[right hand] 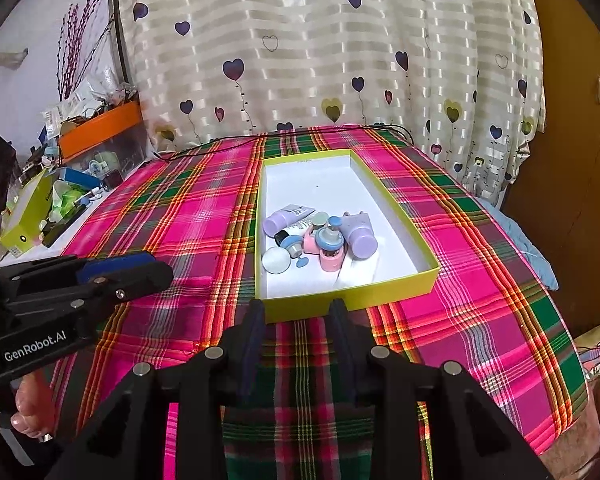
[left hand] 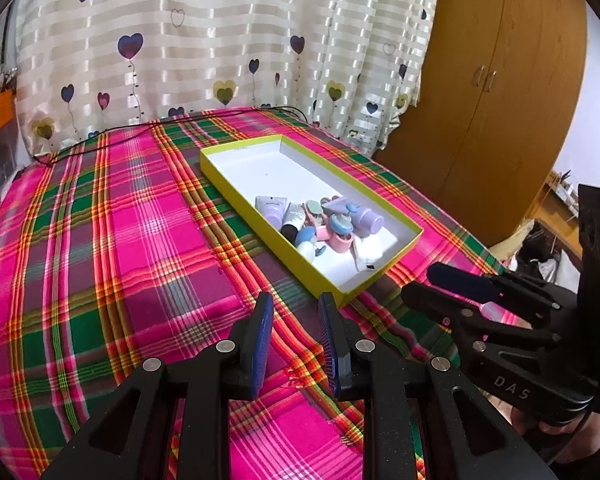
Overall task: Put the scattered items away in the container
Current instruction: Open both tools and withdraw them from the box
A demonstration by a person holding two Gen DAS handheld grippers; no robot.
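"GenRobot.AI" in white letters on black body of left gripper point(right hand: 140, 266), read in right wrist view. "DAS" embossed on black body of right gripper point(left hand: 440, 280), read in left wrist view; letters may continue out of sight. Print on tubes point(right hand: 290, 216) in box too small to read.

Bare plaid worktop point(left hand: 112, 240) across the left and centre of the left wrist frame, yellow-rimmed box point(left hand: 380, 276) blocking centre right, right tool point(left hand: 456, 286) crowding lower right, curtain point(left hand: 220, 40) closing the top, wardrobe point(left hand: 500, 100) upper right.
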